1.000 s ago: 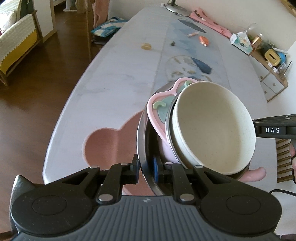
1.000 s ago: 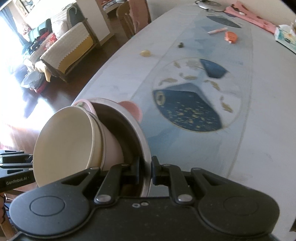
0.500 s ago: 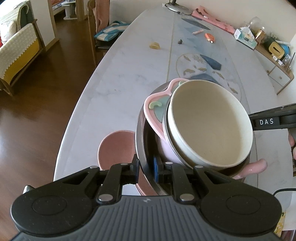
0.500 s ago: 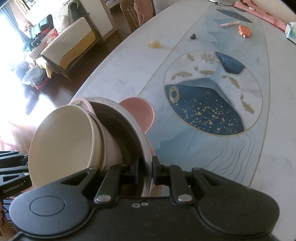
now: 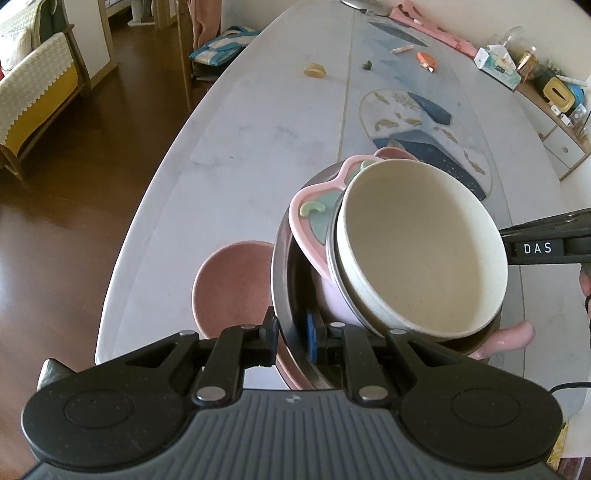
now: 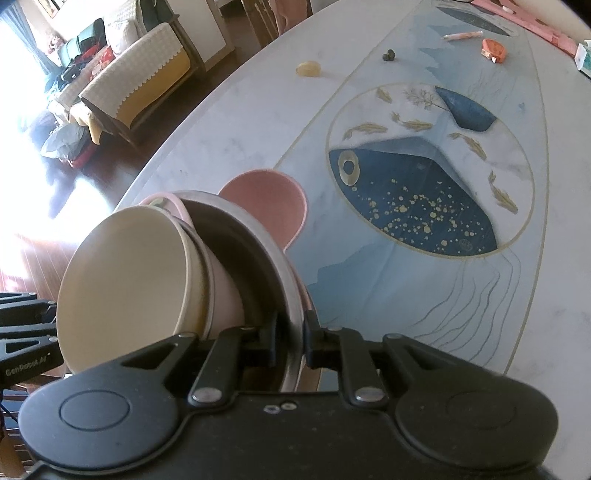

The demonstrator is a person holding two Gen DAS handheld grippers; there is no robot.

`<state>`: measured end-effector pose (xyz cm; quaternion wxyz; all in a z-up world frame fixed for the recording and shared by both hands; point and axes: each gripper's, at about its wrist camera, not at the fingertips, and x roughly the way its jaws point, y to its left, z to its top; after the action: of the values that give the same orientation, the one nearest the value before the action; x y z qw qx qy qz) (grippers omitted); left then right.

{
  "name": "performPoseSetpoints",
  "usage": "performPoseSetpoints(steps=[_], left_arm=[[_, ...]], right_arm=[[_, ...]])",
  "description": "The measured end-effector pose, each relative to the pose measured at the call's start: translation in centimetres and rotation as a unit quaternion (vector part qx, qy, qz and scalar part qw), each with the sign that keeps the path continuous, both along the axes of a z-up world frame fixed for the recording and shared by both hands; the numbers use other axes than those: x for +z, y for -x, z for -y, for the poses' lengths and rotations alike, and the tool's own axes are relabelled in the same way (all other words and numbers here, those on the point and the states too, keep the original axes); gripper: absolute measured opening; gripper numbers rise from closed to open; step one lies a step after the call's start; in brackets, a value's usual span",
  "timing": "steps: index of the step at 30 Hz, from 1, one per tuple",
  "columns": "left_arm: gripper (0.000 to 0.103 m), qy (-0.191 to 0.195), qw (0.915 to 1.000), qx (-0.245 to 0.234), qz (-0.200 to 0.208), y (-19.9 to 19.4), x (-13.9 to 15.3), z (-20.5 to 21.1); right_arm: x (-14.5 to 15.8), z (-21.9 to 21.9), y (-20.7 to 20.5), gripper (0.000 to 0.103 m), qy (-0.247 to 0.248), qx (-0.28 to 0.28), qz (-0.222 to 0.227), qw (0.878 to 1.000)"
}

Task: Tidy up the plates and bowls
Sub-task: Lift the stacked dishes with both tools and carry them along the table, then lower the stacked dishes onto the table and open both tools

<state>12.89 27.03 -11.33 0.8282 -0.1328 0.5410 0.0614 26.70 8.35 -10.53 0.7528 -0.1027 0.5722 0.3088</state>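
**Two grippers clamp one nested stack above a pink plate**

The right gripper (image 5: 546, 248) carries the letters "DAS" on its side in the left wrist view; the left gripper (image 6: 26, 347) shows "GenRobot.AI", faint, in the right wrist view. No other writing can be read.

One metal bowl (image 5: 284, 266) is held tilted above the table (image 5: 251, 133), each gripper's jaws pressed together on its rim from opposite sides. Inside it sit one pink dish (image 5: 308, 206) with pale green inserts and one cream bowl (image 5: 424, 251), nested on top. One pink plate (image 6: 266, 206) lies on the table just under the stack. Farther along the table lie four small things: a yellow piece (image 6: 308, 68), a dark lump (image 6: 389, 55), an orange item (image 6: 494, 50) and a pale stick (image 6: 463, 35).
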Motion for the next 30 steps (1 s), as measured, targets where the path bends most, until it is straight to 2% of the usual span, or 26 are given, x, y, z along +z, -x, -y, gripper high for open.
performPoseSetpoints(steps=[9,17,18,23,26,30], left_arm=[[0.014,0.003,1.0000,-0.007,-0.001,-0.4,-0.2,-0.3],[0.016,0.006,0.9999,-0.013,-0.004,-0.5,-0.1,-0.5],[0.018,0.004,0.9999,-0.014,-0.004,-0.5,-0.1,-0.5],[0.037,-0.011,0.9998,-0.017,0.003,-0.1,0.4,-0.6],[0.043,-0.010,0.9998,-0.016,0.008,0.2,0.8,-1.0],[0.049,-0.016,0.9995,-0.020,0.019,0.8,1.6,-1.2]], right_arm=[[0.1,0.0,-0.5,0.016,0.002,-0.003,-0.002,1.000],[0.0,0.3,-0.3,0.025,0.014,-0.001,-0.004,1.000],[0.1,0.3,-0.3,0.025,0.014,-0.003,-0.003,1.000],[1.0,0.9,0.2,0.029,0.012,-0.010,0.007,1.000],[1.7,1.4,0.4,0.036,0.006,-0.020,0.014,1.000],[2.9,2.3,1.0,0.039,-0.006,-0.032,0.025,0.999]])
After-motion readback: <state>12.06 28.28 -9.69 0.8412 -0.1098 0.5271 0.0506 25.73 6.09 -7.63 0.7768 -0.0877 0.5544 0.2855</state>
